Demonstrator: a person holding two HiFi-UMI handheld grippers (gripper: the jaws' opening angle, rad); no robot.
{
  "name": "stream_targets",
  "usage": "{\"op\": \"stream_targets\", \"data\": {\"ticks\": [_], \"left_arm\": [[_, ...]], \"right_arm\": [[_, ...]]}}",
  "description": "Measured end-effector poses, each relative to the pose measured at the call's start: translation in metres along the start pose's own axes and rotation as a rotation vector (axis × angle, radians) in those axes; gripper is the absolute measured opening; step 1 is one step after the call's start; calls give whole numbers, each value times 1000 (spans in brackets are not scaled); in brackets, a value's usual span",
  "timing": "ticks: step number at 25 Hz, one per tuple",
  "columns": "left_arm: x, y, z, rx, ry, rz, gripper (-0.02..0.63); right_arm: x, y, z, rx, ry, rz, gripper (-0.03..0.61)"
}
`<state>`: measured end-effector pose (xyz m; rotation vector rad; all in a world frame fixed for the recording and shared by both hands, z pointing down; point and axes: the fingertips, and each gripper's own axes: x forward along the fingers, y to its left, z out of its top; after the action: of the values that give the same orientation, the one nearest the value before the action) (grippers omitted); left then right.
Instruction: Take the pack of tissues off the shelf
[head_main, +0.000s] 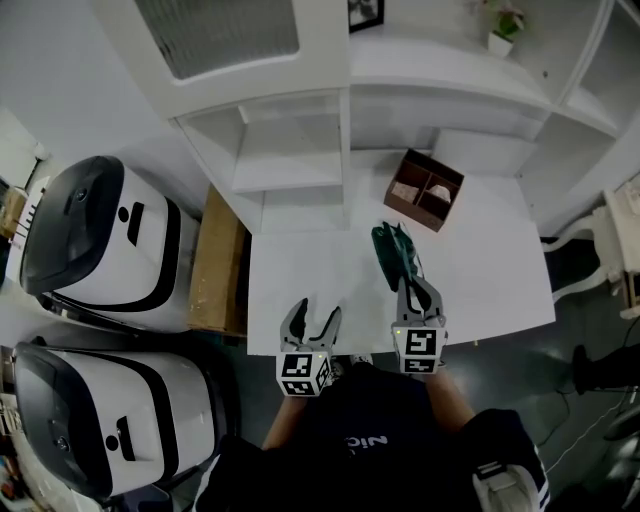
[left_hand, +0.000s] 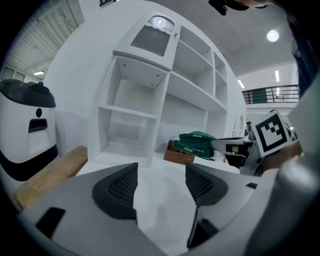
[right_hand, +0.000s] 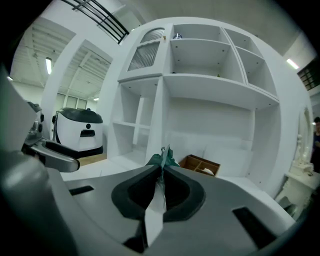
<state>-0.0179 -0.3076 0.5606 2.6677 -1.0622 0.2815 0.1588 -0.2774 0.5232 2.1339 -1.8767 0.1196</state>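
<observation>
The green pack of tissues (head_main: 393, 254) is clamped by its edge in my right gripper (head_main: 408, 284), which is shut on it over the white table (head_main: 490, 270). In the right gripper view the pack's green wrapper (right_hand: 162, 159) sticks out between the closed pads of the right gripper (right_hand: 161, 186). In the left gripper view the pack (left_hand: 196, 142) hangs above the table in front of a brown box (left_hand: 176, 155). My left gripper (head_main: 317, 310) stands open and empty near the table's front edge, its jaws apart in its own view (left_hand: 161, 182).
The white shelf unit (head_main: 290, 150) stands behind the table. A brown divided box (head_main: 424, 189) sits at the table's back. Two large white machines (head_main: 100, 240) and a wooden board (head_main: 220, 265) are on the left. A small plant (head_main: 503, 28) sits on an upper shelf.
</observation>
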Motion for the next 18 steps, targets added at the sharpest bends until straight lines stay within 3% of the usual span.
{"op": "stream_targets", "data": {"ticks": [7, 16, 18], "left_arm": [[2, -5, 5, 21, -23, -4, 280], [-2, -4, 14, 40, -61, 35, 24], [-2, -5, 13, 36, -62, 33, 5]], "right_arm": [[-3, -4, -7, -17, 13, -5, 21], [-5, 1, -2, -34, -5, 12, 21], [-6, 0, -1, -35, -8, 12, 21]]}}
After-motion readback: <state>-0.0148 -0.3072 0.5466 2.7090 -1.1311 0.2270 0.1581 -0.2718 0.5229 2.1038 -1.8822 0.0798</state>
